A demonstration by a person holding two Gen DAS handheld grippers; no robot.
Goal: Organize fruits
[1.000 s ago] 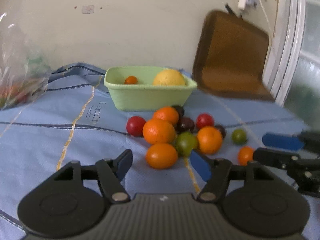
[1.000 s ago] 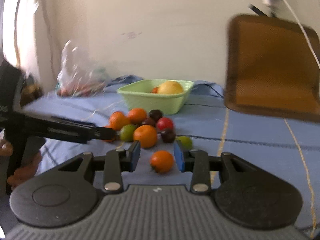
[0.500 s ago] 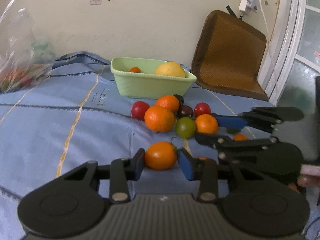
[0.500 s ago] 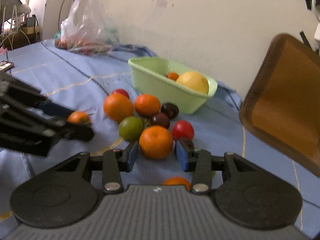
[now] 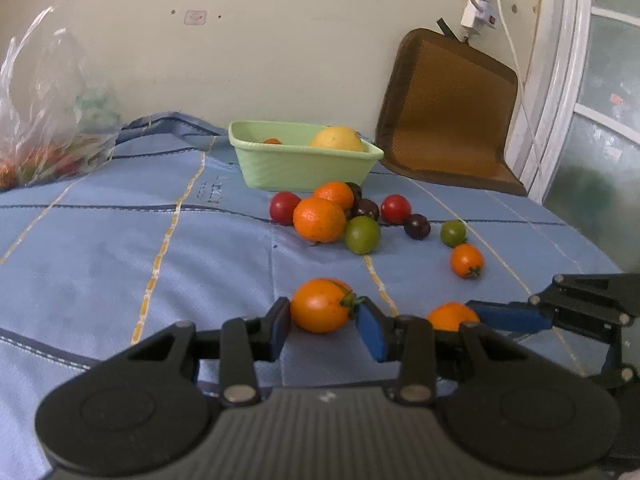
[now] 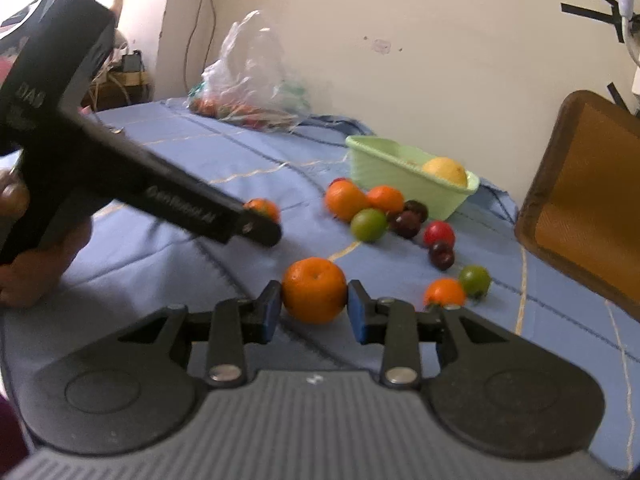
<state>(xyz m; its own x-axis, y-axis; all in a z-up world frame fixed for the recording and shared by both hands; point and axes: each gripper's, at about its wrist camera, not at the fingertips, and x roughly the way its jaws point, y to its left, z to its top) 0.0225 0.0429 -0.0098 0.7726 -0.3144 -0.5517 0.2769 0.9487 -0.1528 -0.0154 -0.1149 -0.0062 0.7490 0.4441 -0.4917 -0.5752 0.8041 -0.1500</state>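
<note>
My left gripper [image 5: 322, 326] is shut on an orange tomato [image 5: 320, 310] with a green stem, just above the blue cloth. My right gripper [image 6: 314, 312] is shut on an orange [image 6: 315, 295]; it shows in the left wrist view [image 5: 452, 316] at lower right. A green basket [image 5: 300, 160] at the back holds a yellow fruit [image 5: 337, 139] and a small orange one [image 5: 273, 141]. A pile of fruit lies before it: oranges [image 5: 319, 219], red tomatoes [image 5: 285, 208], dark plums [image 5: 417, 226], green fruits [image 5: 362, 235] and a small orange tomato [image 5: 466, 260].
A clear plastic bag [image 5: 44, 120] of produce lies at the far left by the wall. A brown cushion [image 5: 448, 112] leans on the wall at the right. The blue cloth [image 5: 120, 240] covers the surface. The left gripper's body [image 6: 132, 176] crosses the right wrist view.
Both grippers have closed on fruit and drawn back from the pile: the left on the orange tomato, the right on the orange. The pile now sits farther away.
</note>
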